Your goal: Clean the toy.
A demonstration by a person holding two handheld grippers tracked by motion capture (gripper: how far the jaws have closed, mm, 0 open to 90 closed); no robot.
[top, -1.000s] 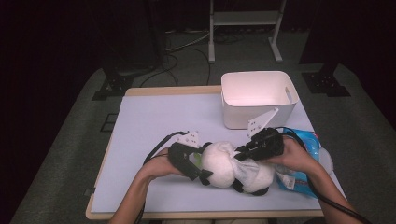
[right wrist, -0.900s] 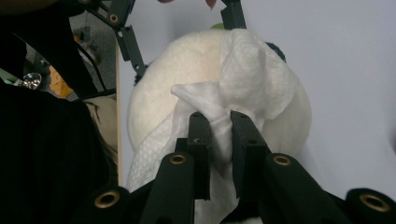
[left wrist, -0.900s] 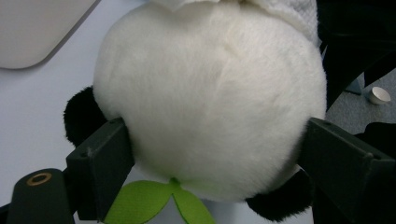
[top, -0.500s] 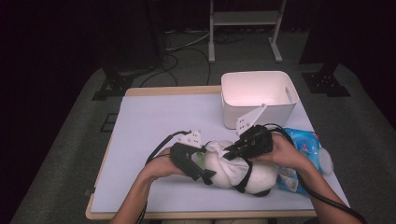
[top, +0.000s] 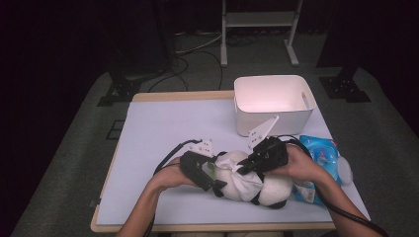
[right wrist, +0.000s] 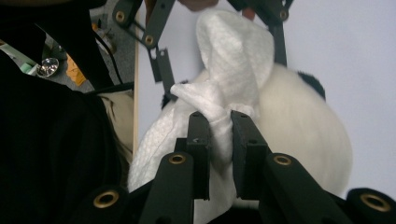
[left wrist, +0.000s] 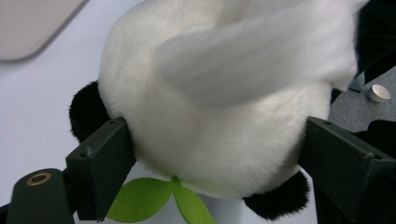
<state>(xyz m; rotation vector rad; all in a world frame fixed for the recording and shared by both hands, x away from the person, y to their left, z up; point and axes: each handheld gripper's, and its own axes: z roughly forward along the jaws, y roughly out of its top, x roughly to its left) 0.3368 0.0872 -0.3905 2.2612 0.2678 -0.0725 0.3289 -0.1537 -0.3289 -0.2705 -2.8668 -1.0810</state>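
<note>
A white plush panda (top: 264, 187) with black ears and limbs is seen near the table's (top: 163, 128) front edge, and a green leaf-shaped tag (left wrist: 154, 198) is attached to it. A white textured cloth (right wrist: 224, 93) is laid over it. The table is pale lilac. A white bin (top: 273, 102) is placed far right, and a blue packet (top: 323, 155) at right.

Right gripper (right wrist: 219, 128): jaws nearly together, pinching a bunched fold of the white cloth (right wrist: 233, 70) between the pads.
Cloth: draped over the plush panda (right wrist: 303, 130), rising in a loose peak beyond the jaws.
Panda: white body right of the jaws, one black ear at its far edge.
Left gripper (right wrist: 205, 14): black linkage at the far side.
Table (right wrist: 355, 51): pale surface, right.
</note>
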